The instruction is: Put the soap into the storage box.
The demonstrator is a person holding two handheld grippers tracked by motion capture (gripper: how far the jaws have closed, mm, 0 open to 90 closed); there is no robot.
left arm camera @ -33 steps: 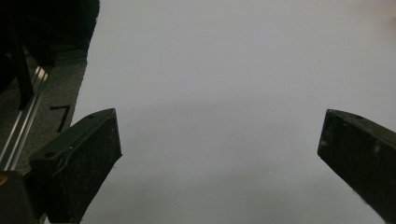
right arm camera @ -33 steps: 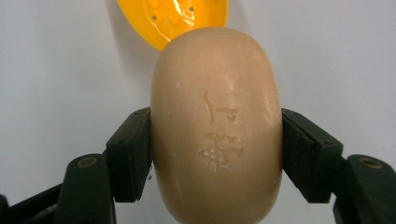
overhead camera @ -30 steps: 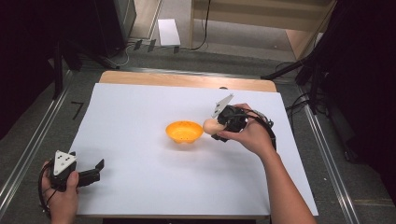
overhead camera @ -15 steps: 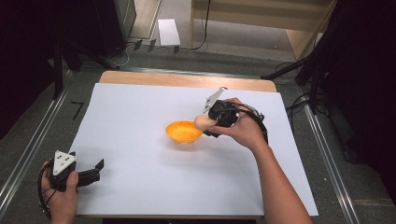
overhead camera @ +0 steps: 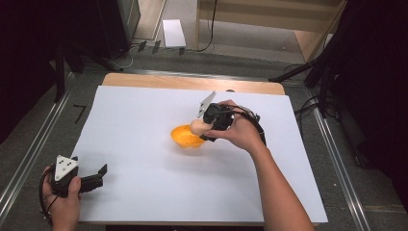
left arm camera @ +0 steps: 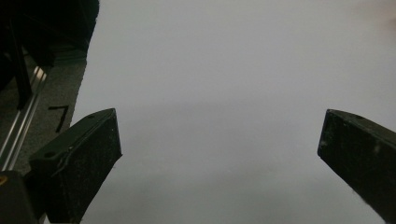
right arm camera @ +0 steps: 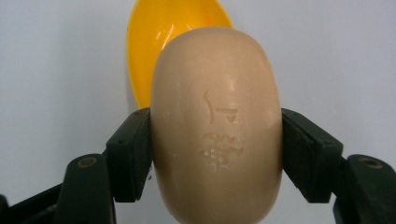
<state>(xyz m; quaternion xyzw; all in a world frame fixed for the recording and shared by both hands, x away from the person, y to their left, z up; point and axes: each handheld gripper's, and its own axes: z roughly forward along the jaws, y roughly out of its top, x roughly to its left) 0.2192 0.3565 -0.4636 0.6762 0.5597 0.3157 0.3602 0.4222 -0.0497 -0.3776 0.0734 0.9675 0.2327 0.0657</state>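
While the right tool (overhead camera: 204,129) holds the bar of soap (right arm camera: 217,126) pinched across its short width, one jaw pressed against each long flank, the soap's long axis runs along the tool's own pointing direction. In the high view the soap (overhead camera: 197,126) hangs at the near-right rim of the orange bowl (overhead camera: 186,137), partly over it; the bowl lies ahead of the tool and slightly to the left as seen from above. In the right gripper view the bowl (right arm camera: 154,42) sits directly beyond the soap, its hollow showing above and to the left of the bar. Judgement: what is left is a short carry onward toward the bowl's middle, then a release; the bar looks longer than a casual drop would forgive, so it may land tilted on the rim if let go too soon.

The left tool (overhead camera: 94,175) rests at the near-left corner of the white counter (overhead camera: 144,183), well apart from the bowl, jaws spread wide with nothing between them. The right hand is plainly the nearer one.

Count: one soap bar, one bowl, two tools.
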